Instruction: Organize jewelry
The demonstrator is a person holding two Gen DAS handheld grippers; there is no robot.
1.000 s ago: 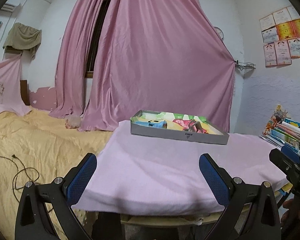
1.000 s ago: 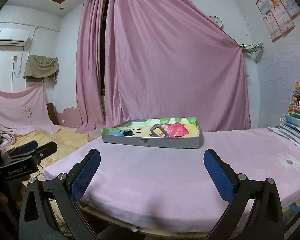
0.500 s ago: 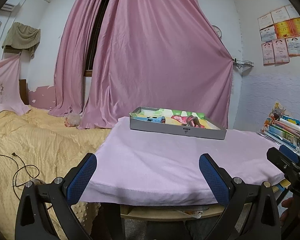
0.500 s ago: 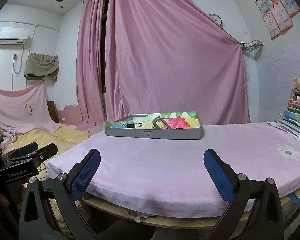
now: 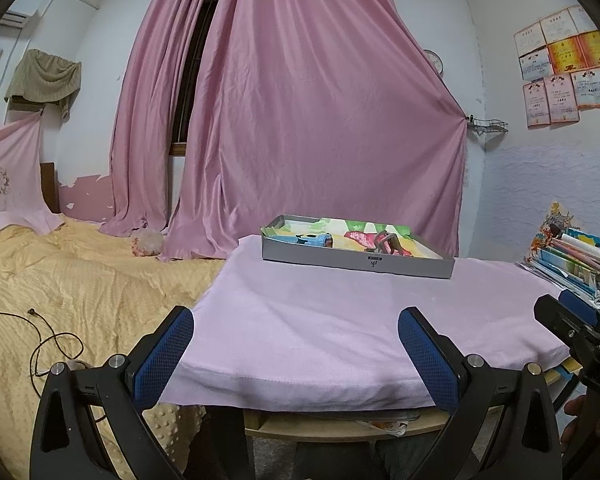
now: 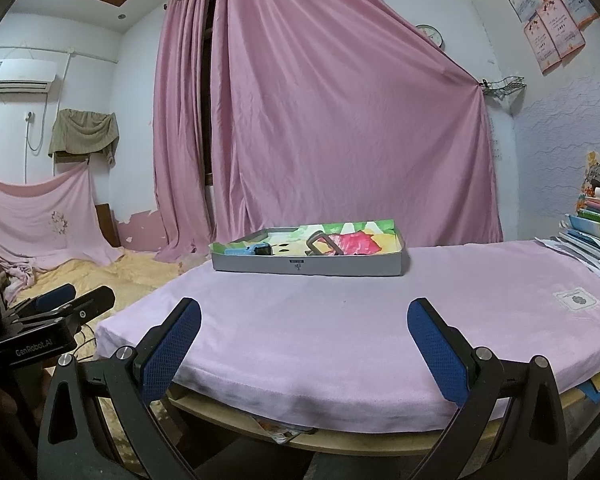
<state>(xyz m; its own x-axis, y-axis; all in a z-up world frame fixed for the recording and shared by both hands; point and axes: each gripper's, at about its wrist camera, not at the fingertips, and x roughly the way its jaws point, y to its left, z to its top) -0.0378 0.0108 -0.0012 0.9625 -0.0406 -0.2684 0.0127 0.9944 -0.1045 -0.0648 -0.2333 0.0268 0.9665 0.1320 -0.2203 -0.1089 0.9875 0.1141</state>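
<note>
A: We are holding the left gripper [image 5: 296, 336] and the right gripper [image 6: 304, 328] at the near edge of the pink-covered table [image 6: 340, 320], each with its 2 fingers spread wide apart, gripping nothing.

B: We are seeing the grey tray [image 5: 356, 262] lying well ahead of both, at the far side, with a blue item [image 5: 312, 240] and a dark clip-like piece [image 6: 324, 243] inside.

Grey tray [image 5: 356, 266] flat on table, trinkets [image 6: 256, 249] inside.
</note>
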